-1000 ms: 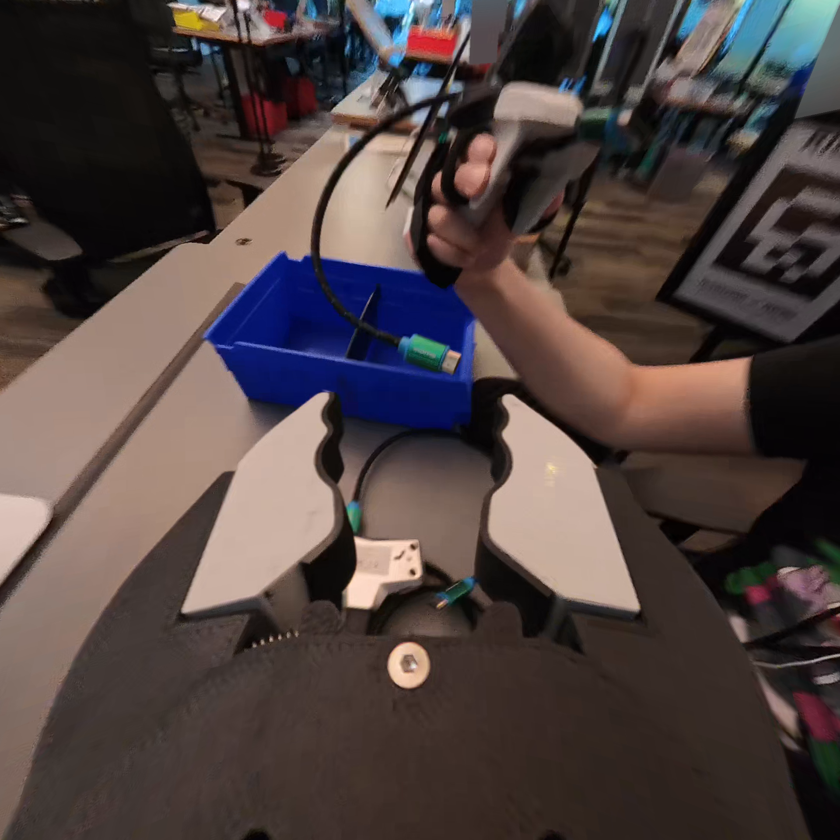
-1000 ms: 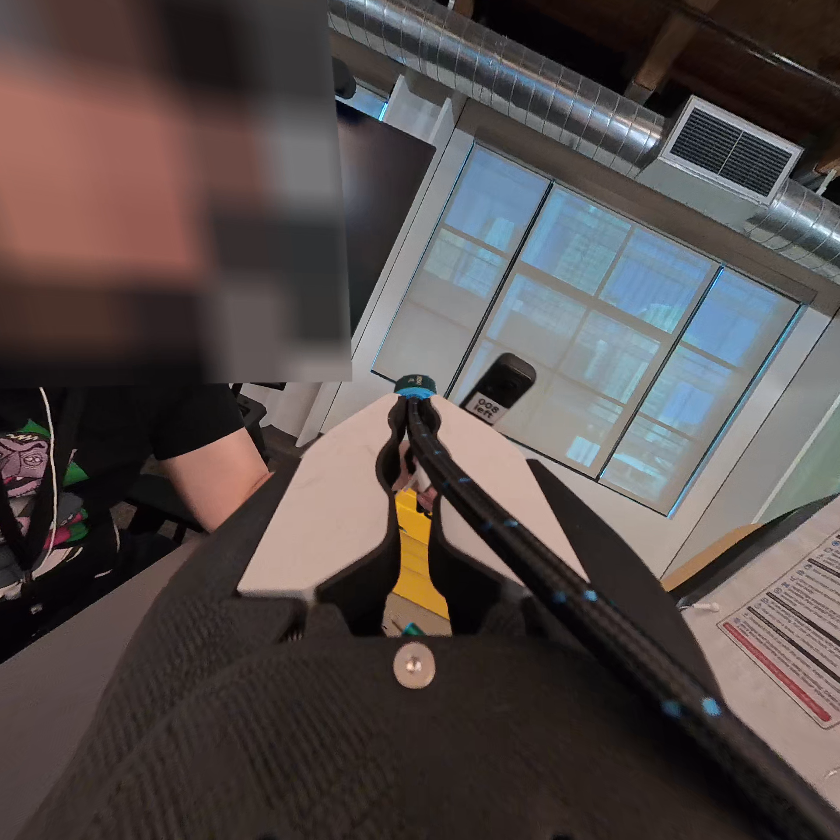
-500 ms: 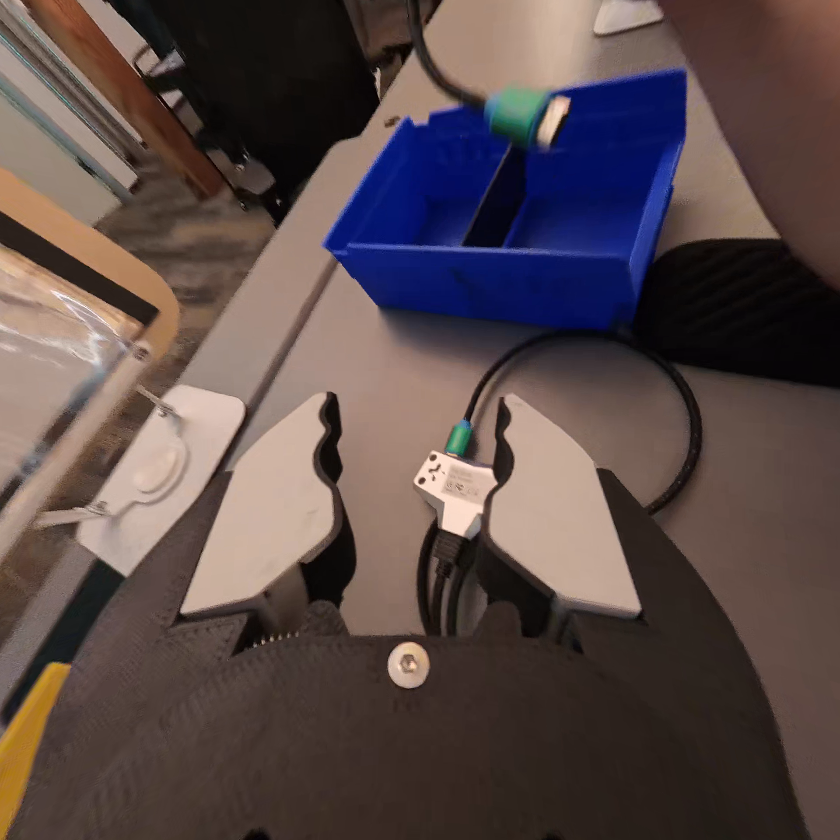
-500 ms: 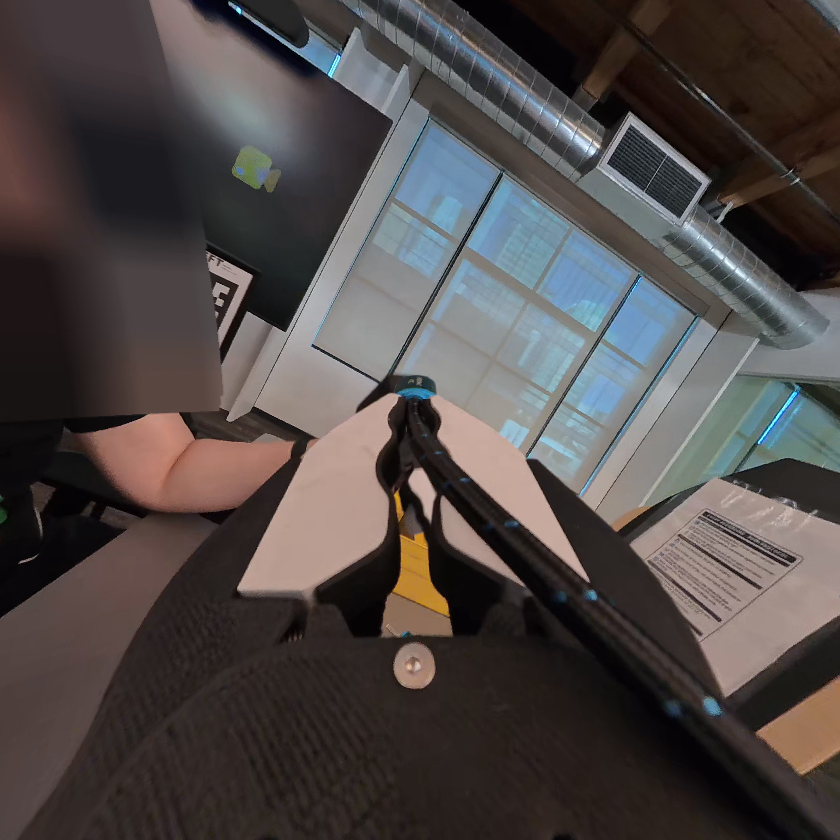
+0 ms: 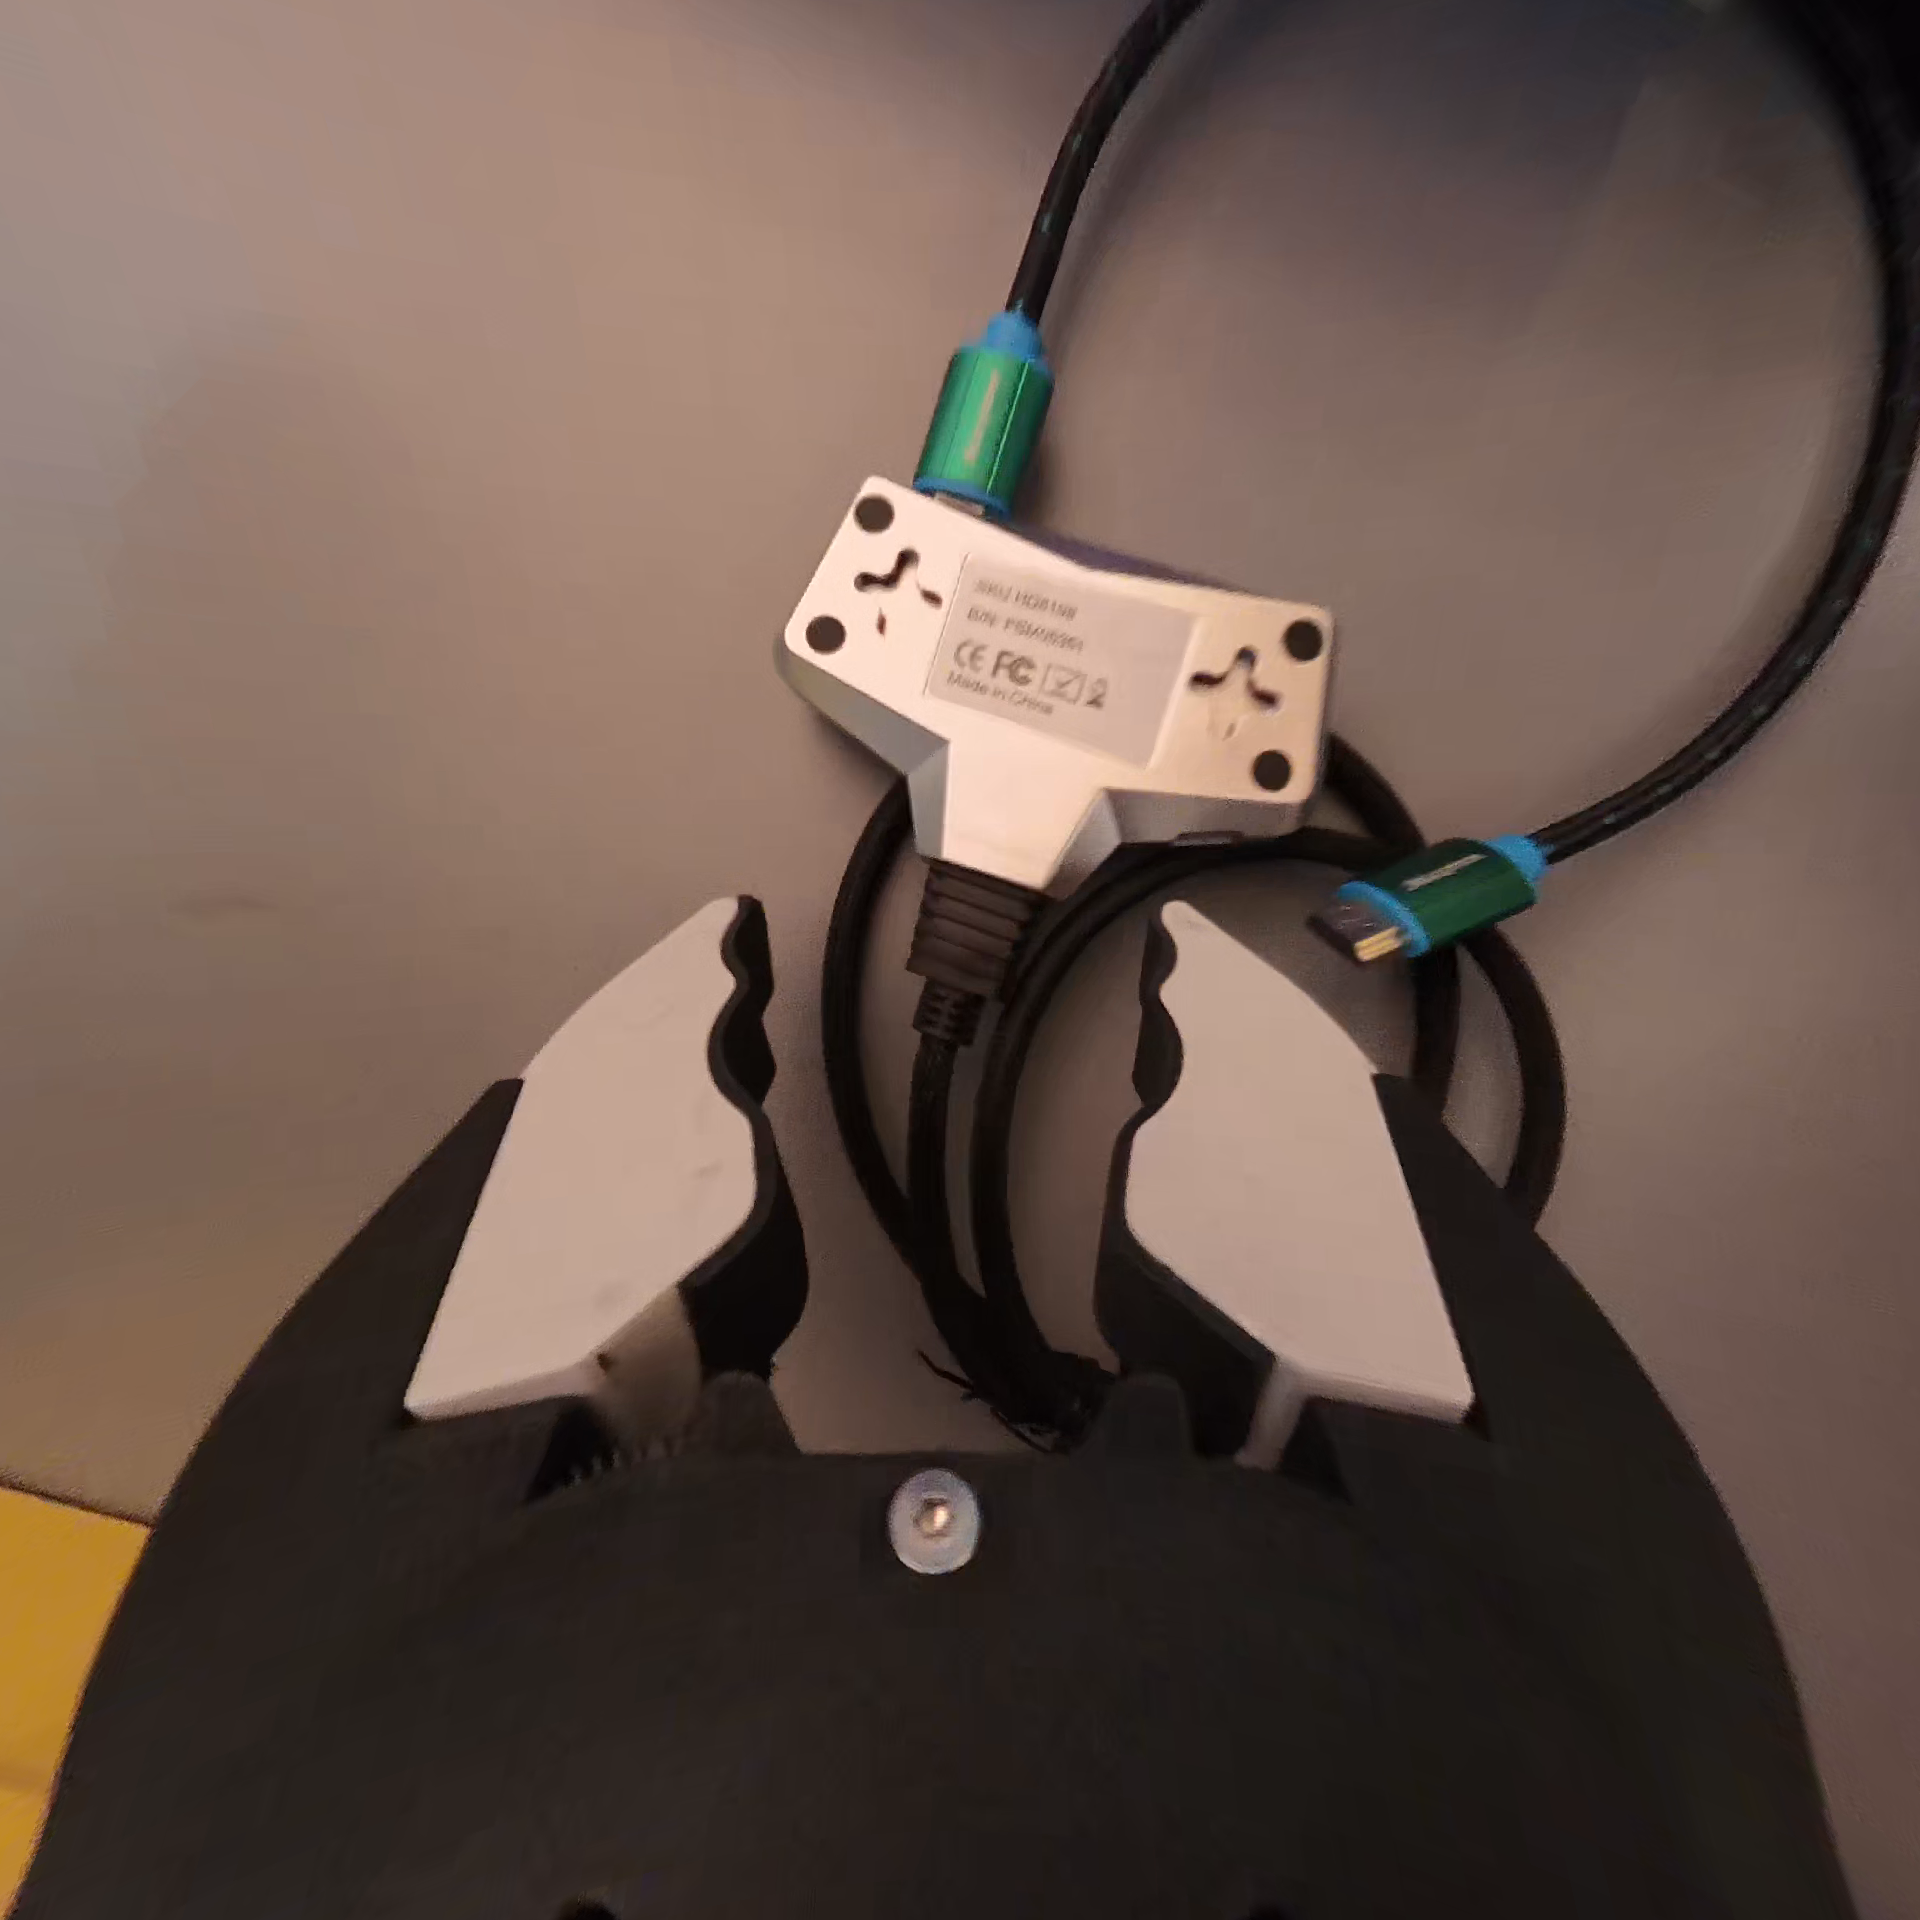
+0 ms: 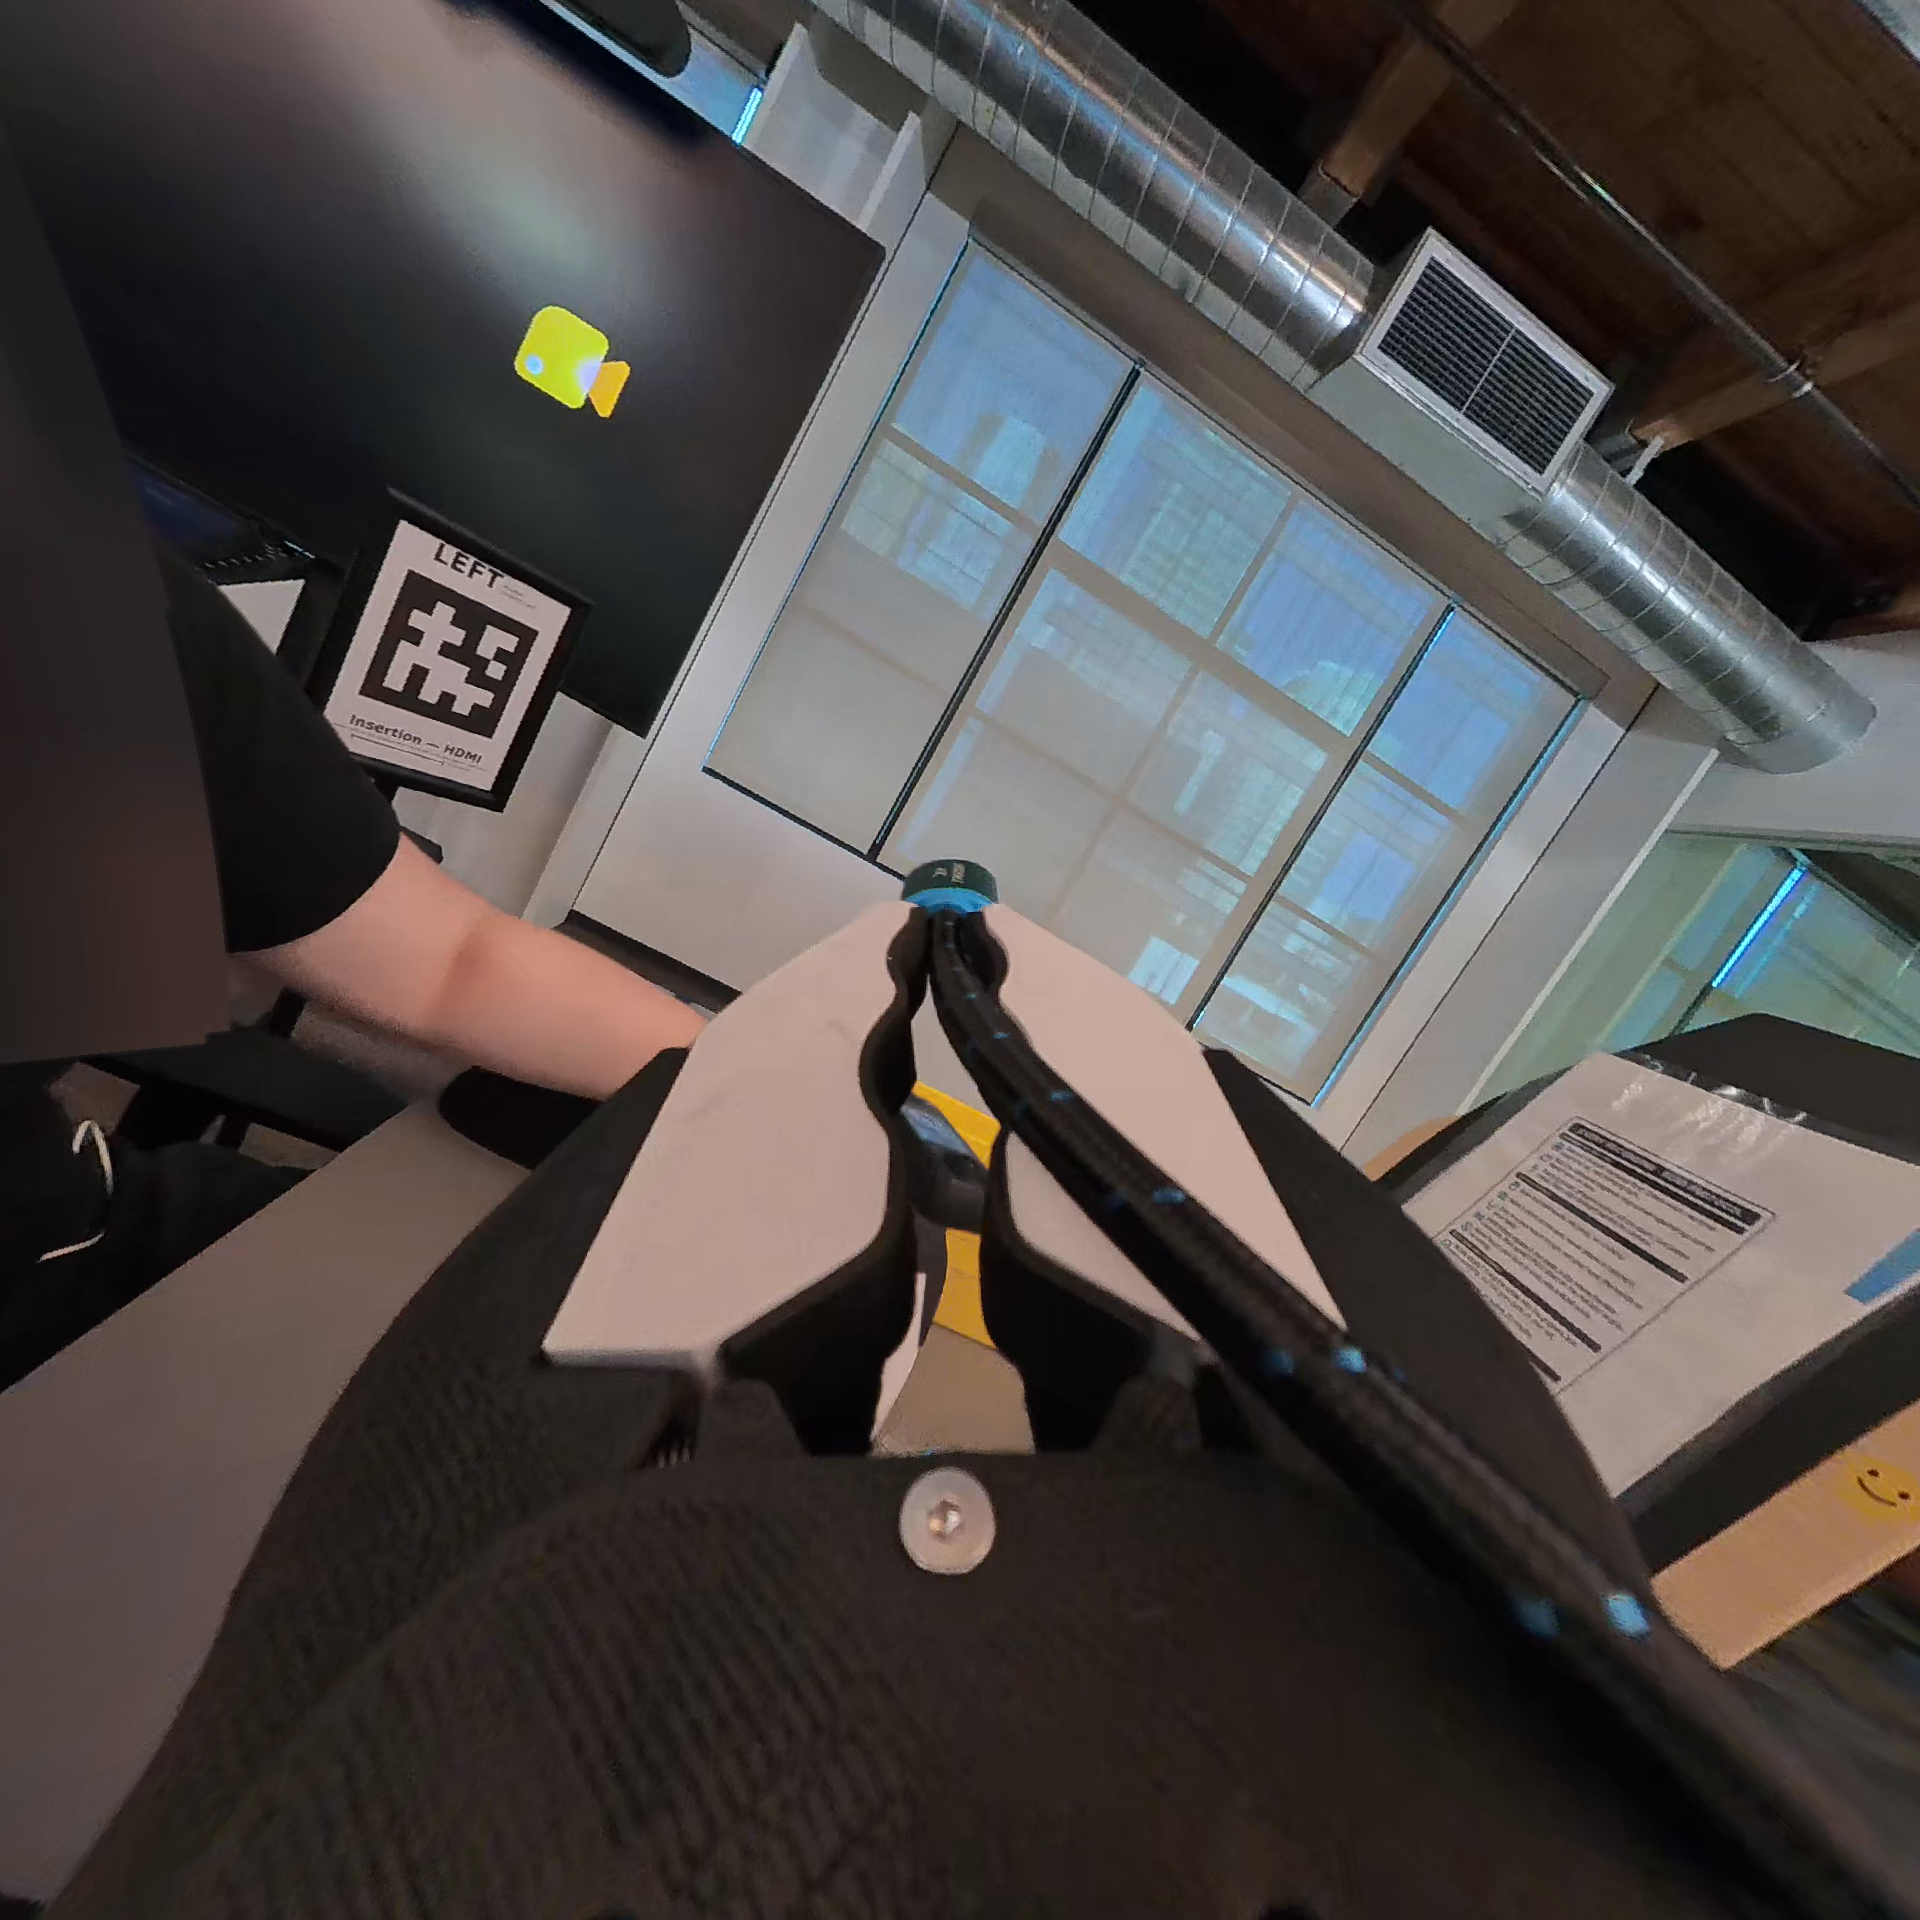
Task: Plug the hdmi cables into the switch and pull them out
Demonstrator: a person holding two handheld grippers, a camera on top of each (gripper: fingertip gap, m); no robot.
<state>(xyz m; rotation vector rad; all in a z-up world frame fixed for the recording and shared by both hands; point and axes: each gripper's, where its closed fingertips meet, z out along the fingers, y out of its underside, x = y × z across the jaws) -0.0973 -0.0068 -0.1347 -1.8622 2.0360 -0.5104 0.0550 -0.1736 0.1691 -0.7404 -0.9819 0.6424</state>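
A silver HDMI switch (image 5: 1049,665) lies underside up on the grey table (image 5: 416,520). One green HDMI plug (image 5: 982,421) sits in its upper left port. A second green plug (image 5: 1434,899) lies loose to the switch's lower right. The switch's own black cable (image 5: 940,1091) runs down between my left gripper's fingers. My left gripper (image 5: 951,914) is open and empty just below the switch. My right gripper (image 6: 940,925) is raised, points up toward the windows and is shut on a black braided HDMI cable (image 6: 1143,1184), just behind its green plug (image 6: 948,883).
Black cable loops (image 5: 1662,520) curl right of the switch. A yellow object (image 5: 42,1558) shows at the lower left edge. In the right wrist view, a person's arm (image 6: 468,987) reaches over the table; a framed marker sign (image 6: 447,665) and a board with a printed sheet (image 6: 1621,1226) stand nearby. One gripper's finger ends stand about 40 cm off the other's. My left tips are roughly 4 cm from the silver HDMI switch (image 5: 1049,665).
My left gripper has tilted down and come close over the switch; the blue bin has left its view. My right gripper stays shut on the cable and has turned a little.
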